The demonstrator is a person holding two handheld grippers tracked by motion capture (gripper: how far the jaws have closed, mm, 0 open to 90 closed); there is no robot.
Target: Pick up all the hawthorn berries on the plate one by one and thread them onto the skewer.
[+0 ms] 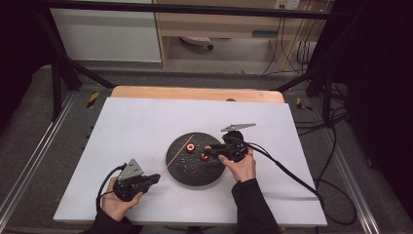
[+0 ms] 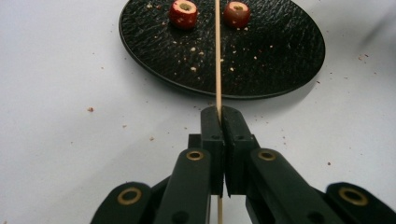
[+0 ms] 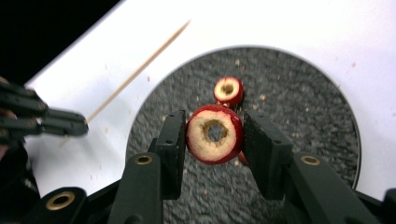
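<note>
The left claw (image 2: 219, 116) is clamped on a thin wooden skewer (image 2: 217, 56) near its lower end. The skewer's long axis runs straight out from the claw — its far end points over the black round plate (image 2: 289, 60), passing between two red cored fruit pieces (image 2: 183, 13) lying there. In the high view the skewer (image 1: 179, 151) slants up and right across the plate's left part. The right claw (image 3: 215, 135) grips a third cored piece (image 3: 214, 134) — possibly hawthorn — hole facing the camera, above the plate on the white counter (image 1: 141, 122).
</note>
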